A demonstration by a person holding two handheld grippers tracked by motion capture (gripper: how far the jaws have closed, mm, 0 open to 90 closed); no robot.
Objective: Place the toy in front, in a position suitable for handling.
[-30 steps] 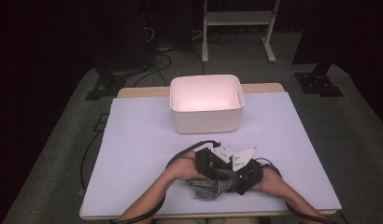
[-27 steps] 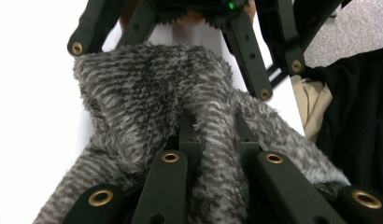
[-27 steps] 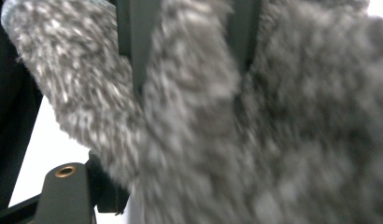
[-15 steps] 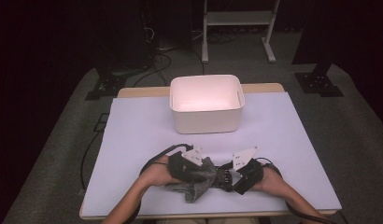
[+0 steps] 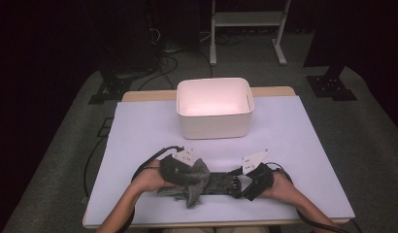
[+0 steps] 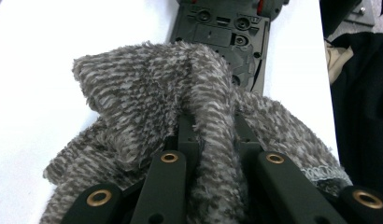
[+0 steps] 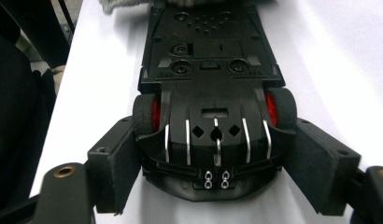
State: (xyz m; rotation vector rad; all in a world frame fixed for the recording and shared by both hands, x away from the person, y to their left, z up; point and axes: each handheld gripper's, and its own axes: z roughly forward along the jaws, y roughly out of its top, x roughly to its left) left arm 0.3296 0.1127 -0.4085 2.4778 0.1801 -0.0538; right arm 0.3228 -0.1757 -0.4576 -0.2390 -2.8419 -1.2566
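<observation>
High view shows a black toy car [image 5: 221,183] lying upside down on the desk [image 5: 139,131], near its front edge, between both hands. Right gripper [image 5: 236,183] has its fingers [image 7: 112,163] wide apart and pressed on both sides of the car's end by the wheels. Left gripper [image 5: 199,174] has its fingers [image 6: 168,172] closed tight on a grey cloth [image 6: 147,98], which lies over the car's other end. A white bin [image 5: 214,126] stands farther back, well apart.

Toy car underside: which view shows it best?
Right gripper view: the toy car lies upside down, chassis, red-hubbed wheels and rear end sharp between the jaws. Left gripper view shows one end beyond the grey cloth. High view shows a small dark shape.
</observation>
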